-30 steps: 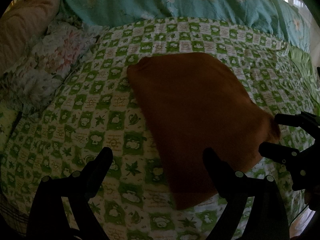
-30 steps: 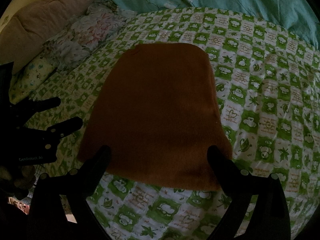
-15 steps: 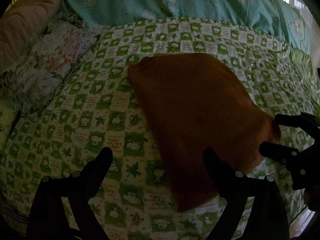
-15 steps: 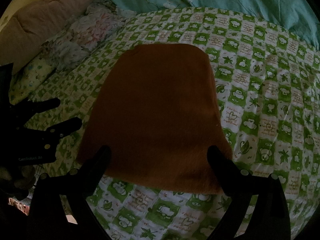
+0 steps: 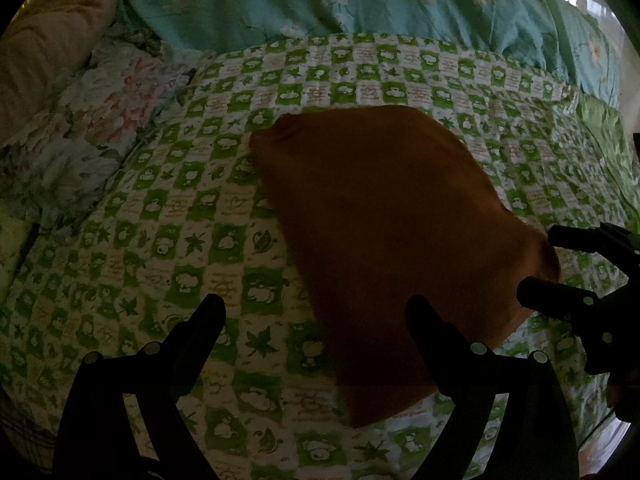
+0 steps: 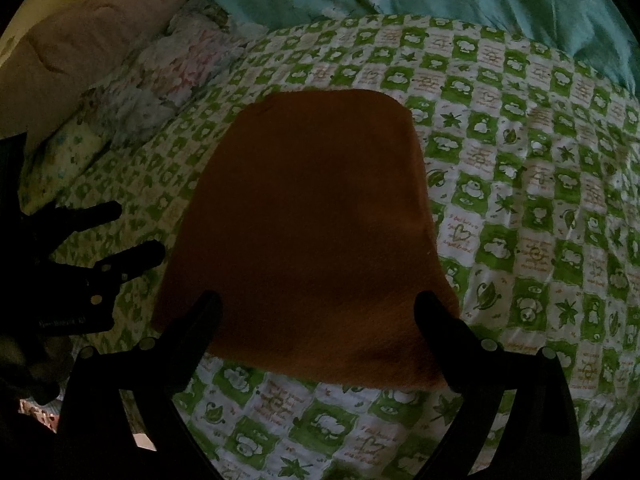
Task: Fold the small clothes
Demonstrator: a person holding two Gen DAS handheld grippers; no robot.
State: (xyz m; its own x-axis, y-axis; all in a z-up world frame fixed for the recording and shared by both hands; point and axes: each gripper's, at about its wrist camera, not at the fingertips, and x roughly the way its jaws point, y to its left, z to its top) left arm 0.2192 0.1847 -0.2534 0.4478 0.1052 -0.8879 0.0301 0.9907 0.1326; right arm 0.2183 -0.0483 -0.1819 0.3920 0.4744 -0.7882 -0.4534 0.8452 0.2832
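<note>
A: Checking jaws first. Left gripper (image 5: 314, 308) spread wide, nothing between the fingers. Right gripper (image 6: 318, 306) same, wide apart, holding nothing.

B: Cloth location?

A: Orange-brown cloth (image 6: 304, 220) lies flat on the green-and-white checked quilt (image 6: 520, 208). Seen from the right wrist, it sits dead ahead of the jaws, its near hem running between the two fingertips. Seen from the left wrist, the same cloth (image 5: 384, 232) lies ahead and off toward the right finger, near corner just beside that tip; the left finger is over bare quilt.

B: Shape, texture?

A: Roughly rectangular, rounded far corners, plain and matte, looks like knit or fleece. Dim light, can't tell whether it is one layer or already doubled.

B: Handling?

A: Judging it light, soft, limp, not slippery or fragile. It will sag, so pinch the two near corners, one per gripper, and carry them to the far edge. Risk: catching the quilt too.

B: Other stuff?

A: Teal floral duvet (image 5: 380, 0) beyond, floral pillow (image 5: 92, 120) far left, tan comforter (image 6: 88, 32) behind it.
</note>
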